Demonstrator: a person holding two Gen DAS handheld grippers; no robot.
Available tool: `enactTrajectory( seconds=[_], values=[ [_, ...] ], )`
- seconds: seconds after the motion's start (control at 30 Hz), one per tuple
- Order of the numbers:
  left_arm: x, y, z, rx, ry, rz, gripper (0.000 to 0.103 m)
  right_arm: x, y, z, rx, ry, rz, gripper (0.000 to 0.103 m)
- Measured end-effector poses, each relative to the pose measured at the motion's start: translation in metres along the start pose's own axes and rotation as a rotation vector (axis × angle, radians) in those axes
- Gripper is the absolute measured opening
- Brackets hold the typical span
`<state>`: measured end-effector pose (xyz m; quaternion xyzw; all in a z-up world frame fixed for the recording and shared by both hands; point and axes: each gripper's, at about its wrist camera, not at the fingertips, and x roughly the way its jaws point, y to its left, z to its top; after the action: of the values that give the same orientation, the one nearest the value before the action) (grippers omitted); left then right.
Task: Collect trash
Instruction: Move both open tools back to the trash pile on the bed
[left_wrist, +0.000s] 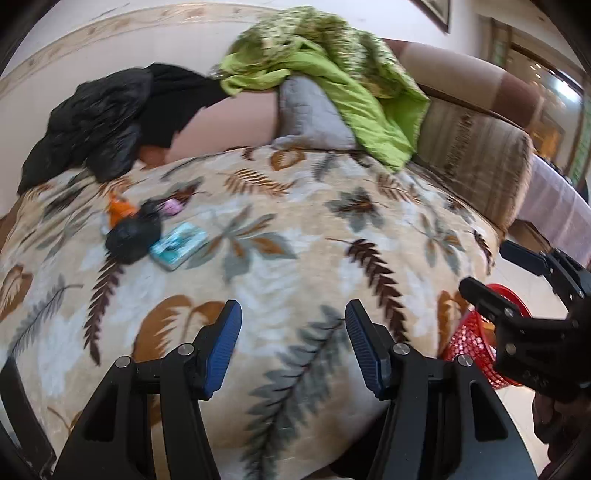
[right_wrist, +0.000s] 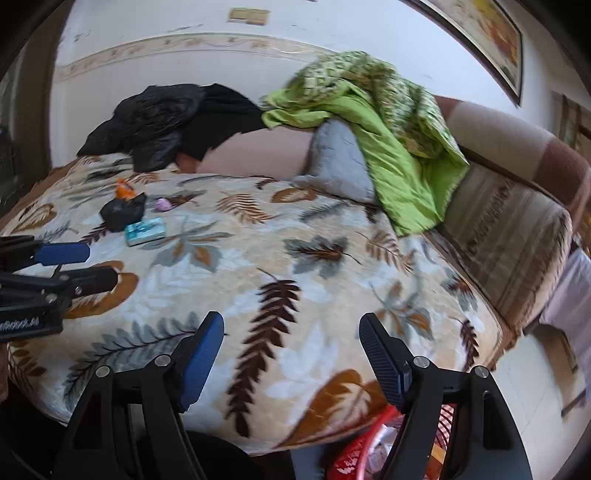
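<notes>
Both claws empty, left claw (left_wrist: 293, 345), right claw (right_wrist: 291, 360) opening, over leaf blanket (left_wrist: 295, 236)

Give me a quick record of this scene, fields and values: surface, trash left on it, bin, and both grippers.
surface: leaf-print blanket
trash left: small black bag, teal packet, orange wrapper, pink scrap, clustered together
bin: red mesh basket on the floor beside the blanket's edge
left gripper: open, empty
right gripper: open, empty

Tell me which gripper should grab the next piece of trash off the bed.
Probably left. The left gripper is open, empty, and on the side of the trash pile; the right gripper, also empty, sits over the red basket.
</notes>
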<state>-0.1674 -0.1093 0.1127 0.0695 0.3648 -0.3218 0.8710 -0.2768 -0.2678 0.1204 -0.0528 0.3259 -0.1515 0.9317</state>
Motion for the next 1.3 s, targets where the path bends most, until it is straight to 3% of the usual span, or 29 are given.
enactTrajectory(
  seconds=[0.47,1.3],
  values=[
    [-0.001,0.052,-0.009,-0.105,-0.015,0.052,0.057,0.018,0.046,0.008,-0.095,0.029,0.044,0.08],
    [-0.002,0.112,-0.02,-0.19,-0.015,0.126,0.057,0.042,0.106,0.026,-0.181,0.03,0.119,0.08]
  ],
)
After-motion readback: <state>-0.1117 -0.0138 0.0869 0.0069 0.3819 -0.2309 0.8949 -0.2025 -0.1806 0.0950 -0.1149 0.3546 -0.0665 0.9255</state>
